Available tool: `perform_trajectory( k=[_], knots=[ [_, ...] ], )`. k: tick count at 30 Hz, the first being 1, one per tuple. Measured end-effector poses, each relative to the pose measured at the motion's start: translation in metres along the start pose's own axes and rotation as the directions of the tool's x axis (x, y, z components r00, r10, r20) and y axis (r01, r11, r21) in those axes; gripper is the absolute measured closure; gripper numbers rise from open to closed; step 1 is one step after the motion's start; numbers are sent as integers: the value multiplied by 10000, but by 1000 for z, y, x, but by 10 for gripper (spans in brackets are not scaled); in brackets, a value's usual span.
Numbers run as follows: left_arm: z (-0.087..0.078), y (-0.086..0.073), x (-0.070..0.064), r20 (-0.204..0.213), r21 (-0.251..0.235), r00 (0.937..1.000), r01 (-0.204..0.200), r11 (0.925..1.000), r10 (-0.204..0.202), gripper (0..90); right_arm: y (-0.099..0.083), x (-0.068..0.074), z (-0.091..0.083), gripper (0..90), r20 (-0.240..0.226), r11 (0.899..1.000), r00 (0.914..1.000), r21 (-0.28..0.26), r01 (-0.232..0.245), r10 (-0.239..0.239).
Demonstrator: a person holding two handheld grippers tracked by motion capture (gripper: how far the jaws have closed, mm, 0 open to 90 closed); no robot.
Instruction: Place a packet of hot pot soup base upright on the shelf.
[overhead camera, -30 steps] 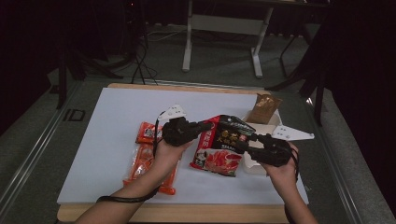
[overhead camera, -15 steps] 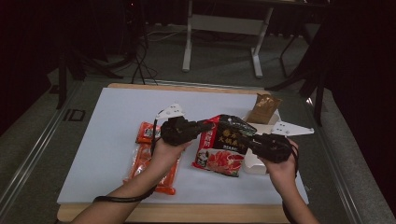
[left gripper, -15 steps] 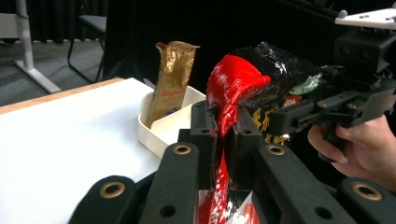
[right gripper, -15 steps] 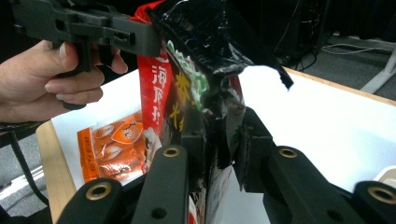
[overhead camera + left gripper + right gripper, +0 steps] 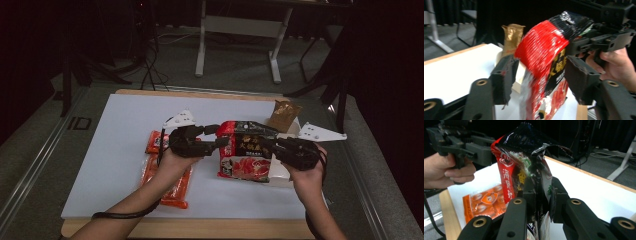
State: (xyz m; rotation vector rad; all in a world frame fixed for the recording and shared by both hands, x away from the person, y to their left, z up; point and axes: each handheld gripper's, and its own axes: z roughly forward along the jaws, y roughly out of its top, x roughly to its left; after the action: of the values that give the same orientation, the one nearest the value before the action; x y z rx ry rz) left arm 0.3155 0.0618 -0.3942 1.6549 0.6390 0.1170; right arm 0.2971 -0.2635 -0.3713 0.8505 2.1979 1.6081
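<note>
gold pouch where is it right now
In the high view, the gold pouch stands at the table's far right, just behind the red-and-black noodle packet and ahead of the right hand-held gripper.

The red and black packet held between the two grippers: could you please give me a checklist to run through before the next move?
1. Right gripper clamped on the red and black packet: ok, its jaws pinch the edge in the right gripper view.
2. Left gripper clamped on the packet: not ok, its jaws stand apart with the packet between them.
3. Packet lifted off the white board: ok, it hangs upright.
4. Top seal intact: cannot tell, it is crumpled and blurred.
5. Orange sachets out of the way: ok, flat beside the left hand.
6. Gold pouch undisturbed: ok, behind the packet.
</note>
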Motion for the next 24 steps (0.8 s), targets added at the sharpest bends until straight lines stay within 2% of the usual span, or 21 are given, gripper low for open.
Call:
perform_trajectory(
  k=[5, 7, 8, 11, 17, 24],
  knots=[
    [-4, -2, 2, 34, 125, 10000, 68, 9999, -69, 157, 7, -1, -3, 787, 61, 9999, 10000, -165, 10, -9],
    [-7, -3, 3, -69, 188, 10000, 70, 9998, -69, 142, 13, -1, -5, 787, 209, 9996, 9997, -259, 103, -98],
    [-11, -5, 6, 20, 107, 9998, 220, 9997, -220, 140, 15, -2, -6, 787, 245, 9994, 9996, -317, 121, -114],
    [-15, -6, 7, -85, 246, 9999, 106, 9996, -104, 33, 21, -7, -9, 787, 356, 9989, 9993, -458, 84, -67],
    [-30, -12, 9, -684, 171, 9974, -219, 9996, 230, 19, 27, -17, -14, 787, 592, 9985, 9982, -550, 31, 2],
    [-46, -22, 16, -935, 98, 9952, -294, 9995, 302, 19, 31, -34, -20, 786, 1066, 9970, 9942, -770, -21, 103]
  ],
)
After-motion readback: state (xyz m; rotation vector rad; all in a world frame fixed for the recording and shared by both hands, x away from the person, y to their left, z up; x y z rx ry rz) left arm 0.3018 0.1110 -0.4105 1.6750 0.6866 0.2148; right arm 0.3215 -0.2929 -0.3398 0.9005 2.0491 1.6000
